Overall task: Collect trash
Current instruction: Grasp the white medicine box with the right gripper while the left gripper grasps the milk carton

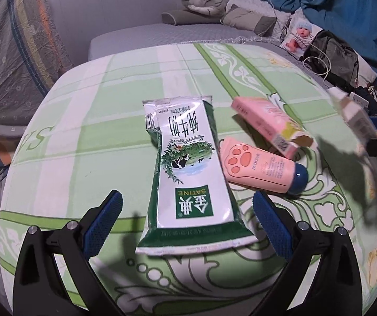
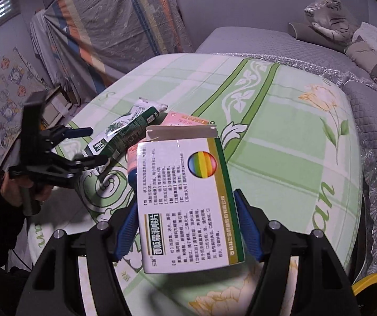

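Your right gripper (image 2: 188, 226) is clamped on the white medicine box (image 2: 185, 205), lifted off the bedspread (image 2: 280, 137); your left gripper (image 1: 185, 210) stands apart. It straddles the milk pouch (image 1: 188, 173) near the bedspread's front edge.

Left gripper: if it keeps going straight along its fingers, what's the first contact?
Probably the green-and-white milk pouch. The open left gripper already has the pouch's near end between its fingers, lying on the green sheet. Depth is uncertain.

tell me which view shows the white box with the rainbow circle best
The right wrist view: the white cardboard box with the rainbow circle fills the centre, its printed face sharp, clamped between the right gripper pads. The left wrist view catches the box only at the right edge, blurred.
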The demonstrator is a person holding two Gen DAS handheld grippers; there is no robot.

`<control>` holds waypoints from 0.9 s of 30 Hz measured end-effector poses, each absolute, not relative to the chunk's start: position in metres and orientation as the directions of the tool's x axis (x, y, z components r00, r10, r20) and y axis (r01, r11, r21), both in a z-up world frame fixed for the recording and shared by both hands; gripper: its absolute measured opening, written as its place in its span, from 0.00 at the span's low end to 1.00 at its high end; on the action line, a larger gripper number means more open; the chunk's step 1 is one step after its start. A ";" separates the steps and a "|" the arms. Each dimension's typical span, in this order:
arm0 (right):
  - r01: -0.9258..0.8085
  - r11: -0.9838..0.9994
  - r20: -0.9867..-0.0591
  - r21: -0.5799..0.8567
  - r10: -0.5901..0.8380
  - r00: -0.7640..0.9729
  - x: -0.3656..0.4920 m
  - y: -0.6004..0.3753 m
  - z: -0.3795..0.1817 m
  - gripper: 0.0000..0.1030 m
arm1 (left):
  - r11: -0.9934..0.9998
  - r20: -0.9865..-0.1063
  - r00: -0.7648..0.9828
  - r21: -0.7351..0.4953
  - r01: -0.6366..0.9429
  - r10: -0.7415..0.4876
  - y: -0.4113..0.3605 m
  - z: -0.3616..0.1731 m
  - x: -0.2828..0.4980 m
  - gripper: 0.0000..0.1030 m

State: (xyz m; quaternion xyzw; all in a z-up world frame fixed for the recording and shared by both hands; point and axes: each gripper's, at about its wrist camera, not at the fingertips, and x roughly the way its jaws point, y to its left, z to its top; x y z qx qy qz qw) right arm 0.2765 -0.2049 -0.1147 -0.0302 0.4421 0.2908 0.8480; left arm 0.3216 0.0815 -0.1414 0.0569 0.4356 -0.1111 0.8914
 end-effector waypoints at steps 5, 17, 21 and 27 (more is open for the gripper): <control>-0.512 0.827 -0.740 0.231 0.491 0.459 0.263 -0.213 -0.105 0.62 | 0.973 -0.808 0.574 0.001 0.230 -0.135 0.085 -0.152 0.334 0.92; -0.528 0.804 -0.707 0.275 0.541 0.456 0.241 -0.205 -0.097 0.62 | 0.982 -0.815 0.558 -0.069 0.176 -0.157 0.099 -0.159 0.347 0.70; -0.520 0.803 -0.700 0.292 0.550 0.456 0.234 -0.206 -0.095 0.62 | 0.986 -0.805 0.575 -0.077 0.145 -0.148 0.107 -0.154 0.343 0.70; -0.489 0.805 -0.676 0.336 0.567 0.470 0.221 -0.215 -0.088 0.62 | 0.987 -0.750 0.642 -0.104 0.121 -0.157 0.120 -0.124 0.316 0.68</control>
